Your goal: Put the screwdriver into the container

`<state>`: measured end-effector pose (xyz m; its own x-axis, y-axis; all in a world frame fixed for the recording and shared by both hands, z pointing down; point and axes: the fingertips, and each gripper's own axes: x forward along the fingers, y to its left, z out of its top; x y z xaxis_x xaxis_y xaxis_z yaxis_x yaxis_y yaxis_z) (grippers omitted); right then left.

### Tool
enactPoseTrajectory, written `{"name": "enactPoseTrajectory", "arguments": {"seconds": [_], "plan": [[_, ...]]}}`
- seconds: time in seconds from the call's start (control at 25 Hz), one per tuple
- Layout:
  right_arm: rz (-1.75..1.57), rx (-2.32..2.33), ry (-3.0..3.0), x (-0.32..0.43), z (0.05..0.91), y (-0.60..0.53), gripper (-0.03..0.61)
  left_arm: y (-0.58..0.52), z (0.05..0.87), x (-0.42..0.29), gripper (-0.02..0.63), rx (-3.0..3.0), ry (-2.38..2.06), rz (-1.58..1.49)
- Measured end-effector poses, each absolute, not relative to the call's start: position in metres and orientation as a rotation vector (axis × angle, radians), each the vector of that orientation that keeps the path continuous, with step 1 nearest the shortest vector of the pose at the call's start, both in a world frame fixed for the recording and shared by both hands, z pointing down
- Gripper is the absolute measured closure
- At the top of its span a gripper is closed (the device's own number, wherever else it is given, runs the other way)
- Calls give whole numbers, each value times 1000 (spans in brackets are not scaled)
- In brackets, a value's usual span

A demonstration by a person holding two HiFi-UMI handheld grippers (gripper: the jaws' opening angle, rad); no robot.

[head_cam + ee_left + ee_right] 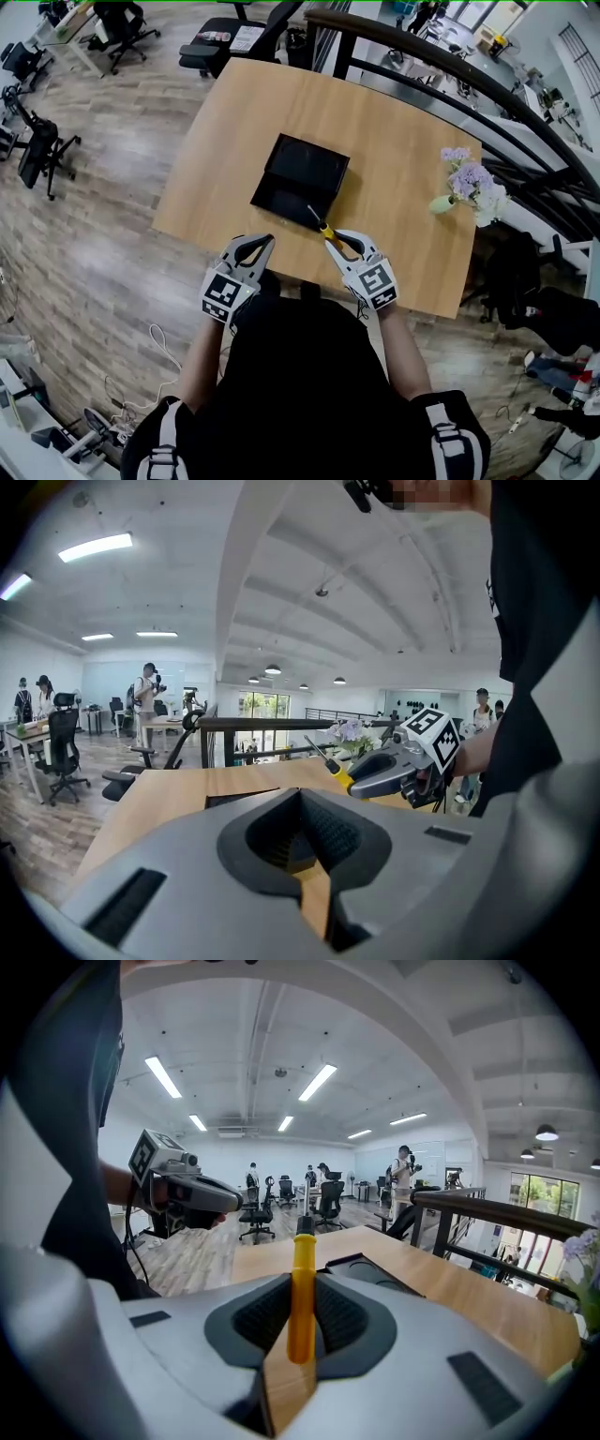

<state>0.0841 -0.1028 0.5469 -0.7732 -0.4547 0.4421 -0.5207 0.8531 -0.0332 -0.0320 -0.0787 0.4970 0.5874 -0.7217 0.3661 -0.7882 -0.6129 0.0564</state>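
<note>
A black open container (300, 178) lies mid-table on the wooden table (394, 131). My right gripper (336, 239) is at the near table edge, just right of the container's near corner, shut on a yellow-handled screwdriver (323, 228). The dark shaft points toward the container. In the right gripper view the screwdriver (302, 1297) stands upright between the jaws of my right gripper (300, 1283), with the container (366, 1269) just beyond. My left gripper (255, 246) hovers at the near edge left of it, shut and holding nothing. The left gripper view shows my left gripper (300, 799) and the screwdriver (330, 766).
A small vase of purple flowers (464, 183) stands at the table's right side. A dark railing (487, 94) runs behind the table. Office chairs (234, 37) stand at the far side, on the wood floor. People stand far off in the room.
</note>
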Motion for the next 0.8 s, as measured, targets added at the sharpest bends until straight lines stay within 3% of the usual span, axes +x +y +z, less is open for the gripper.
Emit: {"name": "enactPoseTrajectory", "arguments": {"seconds": [0.8], "plan": [[257, 723, -2541, 5, 568, -147, 491, -145, 507, -107, 591, 2618, -1191, 421]]}}
